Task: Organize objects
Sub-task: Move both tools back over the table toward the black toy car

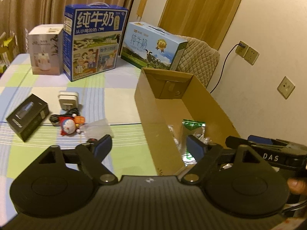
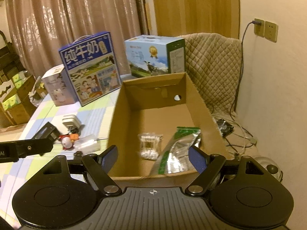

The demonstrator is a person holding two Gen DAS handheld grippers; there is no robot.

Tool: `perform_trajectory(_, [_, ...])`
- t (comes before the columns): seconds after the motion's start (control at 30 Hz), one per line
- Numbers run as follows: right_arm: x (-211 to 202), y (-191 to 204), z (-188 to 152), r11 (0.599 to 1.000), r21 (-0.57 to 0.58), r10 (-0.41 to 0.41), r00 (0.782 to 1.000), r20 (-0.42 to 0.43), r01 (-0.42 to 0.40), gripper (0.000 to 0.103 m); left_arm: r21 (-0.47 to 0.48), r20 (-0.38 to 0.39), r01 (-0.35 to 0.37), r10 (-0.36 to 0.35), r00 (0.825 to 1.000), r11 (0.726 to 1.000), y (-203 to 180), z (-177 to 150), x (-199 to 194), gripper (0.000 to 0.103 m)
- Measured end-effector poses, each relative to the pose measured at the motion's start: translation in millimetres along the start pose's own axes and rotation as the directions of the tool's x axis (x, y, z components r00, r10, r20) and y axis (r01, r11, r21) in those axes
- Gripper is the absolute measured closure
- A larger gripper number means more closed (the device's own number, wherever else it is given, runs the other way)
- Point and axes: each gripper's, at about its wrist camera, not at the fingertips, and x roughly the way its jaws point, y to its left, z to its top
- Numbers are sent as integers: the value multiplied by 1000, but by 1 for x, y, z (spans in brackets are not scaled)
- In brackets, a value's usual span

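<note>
So the cardboard box (image 2: 199,103) sat open on the right side of the checkered tablecloth (image 1: 119,80), right up near the wall. Inside it, toward the near end, lay a silver foil pouch with a green strip (image 2: 180,149), tilted against the right wall of the box, and just left of it a small clear bag of white bits (image 2: 150,145).

The left gripper (image 1: 150,146) hung over the near left wall of the box with its blue-padded fingers (image 1: 104,143) spread wide and nothing between them. The right gripper (image 2: 153,158) hovered at the near edge of the box, fingers (image 2: 110,157) also wide apart, not pinching anything; the pouch lay below and beyond them, not touching the pads as far as I could tell.

Still out on the cloth, left of the box: a black box (image 1: 26,117), a white plug adapter (image 1: 68,99) with a black cable (image 1: 63,115) beside it, a little round blue-and-white toy (image 1: 68,127), and a clear plastic wrapper (image 1: 97,128), all bunched close together.

At the far end stood a white box (image 1: 46,49), a tall blue milk carton (image 1: 94,40) and a lighter blue milk carton (image 1: 153,48) lying lower, just behind the box. A quilted chair back (image 2: 213,65) was on the far right, curtains (image 2: 67,19) behind everything.
</note>
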Motion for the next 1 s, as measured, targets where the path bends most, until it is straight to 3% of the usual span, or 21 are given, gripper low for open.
perform_trajectory(0.3, [-11, 38, -7, 998, -29, 57, 998, -2, -57, 25, 24, 47, -80, 79, 996, 996, 30, -6, -39, 1])
perform_trajectory(0.7, [-16, 80, -16, 991, -81, 110, 994, -15, -111, 25, 34, 85, -177, 174, 981, 984, 70, -12, -79, 1])
perform_trajectory(1.0, [-10, 101, -24, 984, -113, 133, 990, -38, -137, 25, 17, 95, -210, 208, 974, 978, 92, -23, -90, 1])
